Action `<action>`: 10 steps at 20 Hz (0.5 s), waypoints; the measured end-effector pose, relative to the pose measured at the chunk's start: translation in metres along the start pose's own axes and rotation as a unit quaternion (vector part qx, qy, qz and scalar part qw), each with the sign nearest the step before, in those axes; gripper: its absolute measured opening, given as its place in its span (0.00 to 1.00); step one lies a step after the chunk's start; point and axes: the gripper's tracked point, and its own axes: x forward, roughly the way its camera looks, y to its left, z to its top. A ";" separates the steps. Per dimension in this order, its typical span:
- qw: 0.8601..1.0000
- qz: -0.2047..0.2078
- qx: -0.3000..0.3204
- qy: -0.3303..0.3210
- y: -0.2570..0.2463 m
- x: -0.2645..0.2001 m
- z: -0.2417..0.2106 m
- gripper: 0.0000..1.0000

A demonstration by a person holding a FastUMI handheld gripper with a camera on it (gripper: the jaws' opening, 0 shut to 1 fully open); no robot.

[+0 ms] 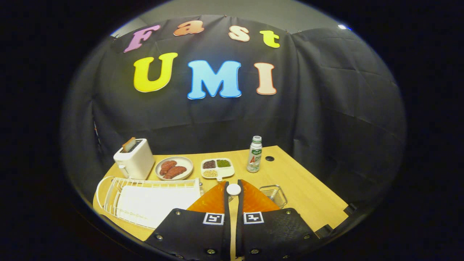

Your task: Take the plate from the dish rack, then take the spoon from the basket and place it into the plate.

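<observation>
Gripping a white spoon [233, 189] over the wooden table [308, 188].
The gripper [232, 203] fingers pinch it, the dish rack [145, 199] and wire basket [274, 195] either side.

- Claw [233, 194]: two broad black plates with a leathery grain, one per side.
- Fasteners: silver screw heads set along the plates' outer edges.
- Markings: one square black-and-white coded tag on each plate, flanking the central slot.
- Fingers [214, 201]: translucent orange, ribbed, edged in black.
- Tip: the fingers stand almost together; a small white round piece sits between them.
</observation>
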 end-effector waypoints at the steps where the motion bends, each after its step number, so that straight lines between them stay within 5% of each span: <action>1: 1.000 0.016 -0.003 0.003 0.014 -0.006 -0.004 0.05; 10: 0.993 0.111 -0.045 0.025 0.092 -0.071 -0.046 0.05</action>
